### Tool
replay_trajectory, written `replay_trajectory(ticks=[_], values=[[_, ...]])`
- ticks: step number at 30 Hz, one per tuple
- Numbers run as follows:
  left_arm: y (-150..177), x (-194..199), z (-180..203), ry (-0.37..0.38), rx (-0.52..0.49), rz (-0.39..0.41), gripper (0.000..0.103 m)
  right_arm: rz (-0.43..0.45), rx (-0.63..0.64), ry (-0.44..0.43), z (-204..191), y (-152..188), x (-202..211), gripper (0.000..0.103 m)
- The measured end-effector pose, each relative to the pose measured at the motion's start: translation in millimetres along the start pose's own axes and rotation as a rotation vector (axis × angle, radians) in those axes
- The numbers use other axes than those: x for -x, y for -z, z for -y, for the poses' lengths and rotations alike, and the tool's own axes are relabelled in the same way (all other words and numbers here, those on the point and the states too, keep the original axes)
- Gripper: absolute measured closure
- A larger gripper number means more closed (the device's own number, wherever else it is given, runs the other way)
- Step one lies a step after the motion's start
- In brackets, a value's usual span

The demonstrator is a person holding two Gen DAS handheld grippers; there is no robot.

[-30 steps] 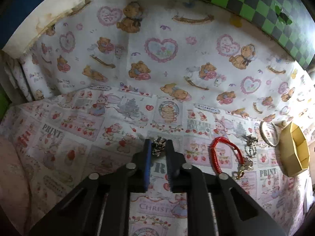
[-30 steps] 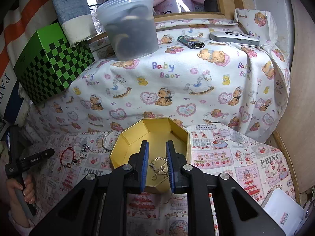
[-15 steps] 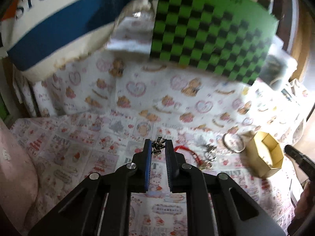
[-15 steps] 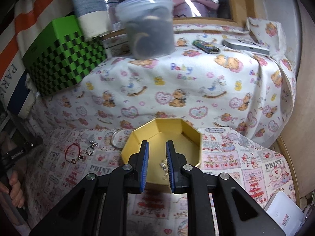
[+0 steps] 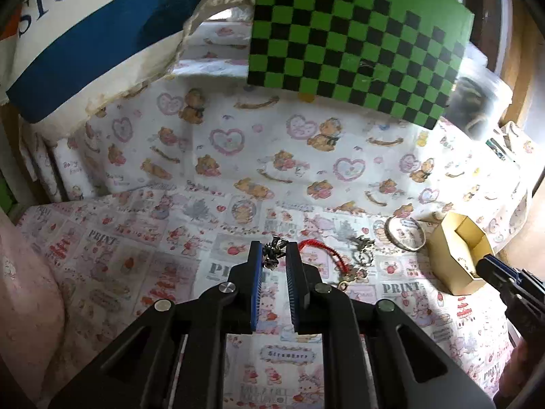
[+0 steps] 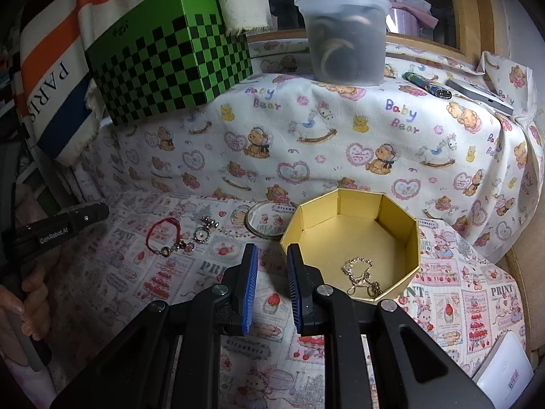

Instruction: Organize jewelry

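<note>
My left gripper (image 5: 274, 259) is shut on a small silver charm (image 5: 275, 250), held above the printed cloth. On the cloth to its right lie a red cord bracelet (image 5: 323, 255), a silver key-ring charm (image 5: 362, 248) and a silver bangle (image 5: 405, 233). Beyond them stands the gold octagonal box (image 5: 456, 248). A gold chain (image 6: 361, 272) lies inside the gold octagonal box (image 6: 402, 238). My right gripper (image 6: 270, 255) hovers over the cloth just left of the box, jaws a little apart with nothing between them. The left gripper (image 6: 95, 211) shows at the far left.
A green and black checkered box (image 6: 170, 54) and a lidded plastic tub (image 6: 344, 34) stand on the raised, cloth-covered ledge behind. A lighter (image 6: 425, 83) and a flat grey device (image 6: 480, 97) lie at its right end. A hand (image 6: 24, 306) grips the left tool.
The left gripper has lifted and drawn back with the charm, so more of the ledge shows. The right gripper has shifted left, from over the gold box to the cloth beside it.
</note>
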State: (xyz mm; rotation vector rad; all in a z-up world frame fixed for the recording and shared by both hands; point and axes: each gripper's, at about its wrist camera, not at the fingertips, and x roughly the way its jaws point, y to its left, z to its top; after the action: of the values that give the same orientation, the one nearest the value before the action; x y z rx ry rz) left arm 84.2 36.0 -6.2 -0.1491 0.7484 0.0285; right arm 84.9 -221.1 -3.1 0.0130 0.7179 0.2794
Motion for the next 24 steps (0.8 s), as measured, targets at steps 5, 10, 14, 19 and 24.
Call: replay_trajectory(ticks=[5, 10, 14, 19, 24], values=[[2.6, 2.9, 11.7, 0.041, -0.044, 0.033, 0.09, 0.03, -0.04, 0.004, 8.8, -2.5, 6.2, 0.084], [8.7, 17.2, 43.6, 0.186, -0.114, 0.073, 0.09, 0.037, -0.102, 0.024, 24.0, -6.4, 9.4, 0.084], [1.9, 16.5, 77.6, 0.302, -0.137, 0.042, 0.09, 0.051, -0.206, 0.034, 53.1, -9.8, 14.6, 0.084], [-14.1, -1.9, 132.0, 0.353, -0.153, -0.033, 0.09, 0.048, -0.28, 0.008, 82.0, -14.8, 21.7, 0.084], [-10.1, -24.3, 176.8, 0.366, -0.201, -0.099, 0.09, 0.064, -0.307, 0.027, 93.1, -16.4, 29.9, 0.084]])
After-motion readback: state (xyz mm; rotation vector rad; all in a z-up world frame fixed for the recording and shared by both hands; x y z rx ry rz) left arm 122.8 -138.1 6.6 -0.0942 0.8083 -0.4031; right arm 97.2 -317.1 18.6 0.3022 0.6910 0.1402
